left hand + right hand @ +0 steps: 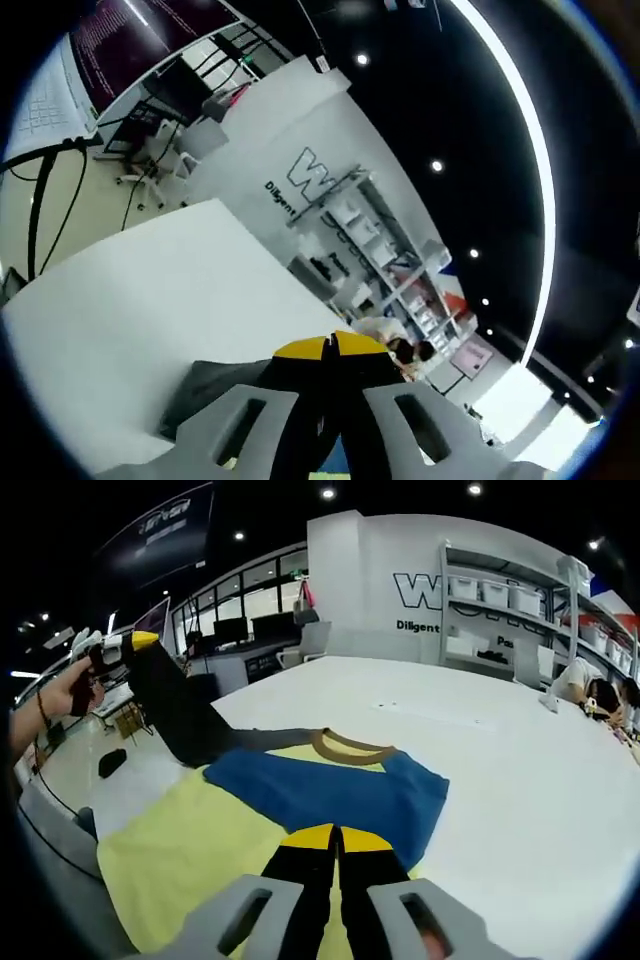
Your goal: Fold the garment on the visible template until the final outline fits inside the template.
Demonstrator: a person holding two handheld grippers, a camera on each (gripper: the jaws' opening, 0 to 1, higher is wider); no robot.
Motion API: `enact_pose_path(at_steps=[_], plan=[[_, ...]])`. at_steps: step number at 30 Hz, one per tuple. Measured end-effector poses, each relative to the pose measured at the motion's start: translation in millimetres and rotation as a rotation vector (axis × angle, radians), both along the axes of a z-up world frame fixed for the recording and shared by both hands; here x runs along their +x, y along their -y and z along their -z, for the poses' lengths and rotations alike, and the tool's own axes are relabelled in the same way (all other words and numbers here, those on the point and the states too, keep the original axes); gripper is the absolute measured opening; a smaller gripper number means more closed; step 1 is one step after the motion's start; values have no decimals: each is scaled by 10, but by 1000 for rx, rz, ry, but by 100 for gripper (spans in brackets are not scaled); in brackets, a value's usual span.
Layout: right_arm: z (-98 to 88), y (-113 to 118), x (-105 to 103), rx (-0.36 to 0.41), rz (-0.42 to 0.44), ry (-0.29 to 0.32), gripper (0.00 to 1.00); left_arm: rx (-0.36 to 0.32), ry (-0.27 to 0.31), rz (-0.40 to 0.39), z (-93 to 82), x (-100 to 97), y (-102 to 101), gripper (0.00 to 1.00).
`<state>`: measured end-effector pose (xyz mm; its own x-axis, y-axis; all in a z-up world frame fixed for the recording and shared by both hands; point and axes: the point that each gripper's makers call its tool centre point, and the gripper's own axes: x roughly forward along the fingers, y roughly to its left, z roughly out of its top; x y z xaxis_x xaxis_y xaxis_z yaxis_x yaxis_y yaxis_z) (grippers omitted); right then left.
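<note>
Right gripper view: garment point(300, 790) beyond tool point(338, 845)

The white wall point(400, 570) behind the table carries large dark letters starting "W", cut off by shelving point(510, 610), with "Diligent" in small print below (the left gripper view shows the same wording tilted). Other lettering is too blurred to read.

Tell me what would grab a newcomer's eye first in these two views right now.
In the right gripper view, the garment, yellow with a blue section and a brown collar, lies spread on the white table. From its far left a black sleeve is lifted off the table by the left gripper, shut on it. The right gripper is shut on a black and yellow sleeve at the near edge.
</note>
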<state>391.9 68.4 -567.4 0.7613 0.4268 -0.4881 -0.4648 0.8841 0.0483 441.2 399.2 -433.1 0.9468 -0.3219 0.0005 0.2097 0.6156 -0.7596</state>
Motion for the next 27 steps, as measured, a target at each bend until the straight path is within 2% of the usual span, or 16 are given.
enact_pose_path(at_steps=[3, 4, 8, 15, 18, 27], plan=[[0, -4, 1, 1, -2, 0, 0, 10, -1, -1, -17, 26, 83, 0], [-1, -3, 2, 1, -2, 0, 0, 4, -14, 14, -9, 32, 129, 0], [-24, 0, 13, 4, 1, 7, 0, -12, -5, 33, -54, 62, 237, 0], [-37, 5, 21, 8, 4, 9, 0, -22, -10, 68, -62, 102, 337, 0], [-51, 3, 36, 10, 5, 14, 0, -33, -9, 145, -110, 120, 641, 0], [-54, 31, 40, 8, 15, 15, 0, -23, 9, 240, -227, 219, 1072, 0]])
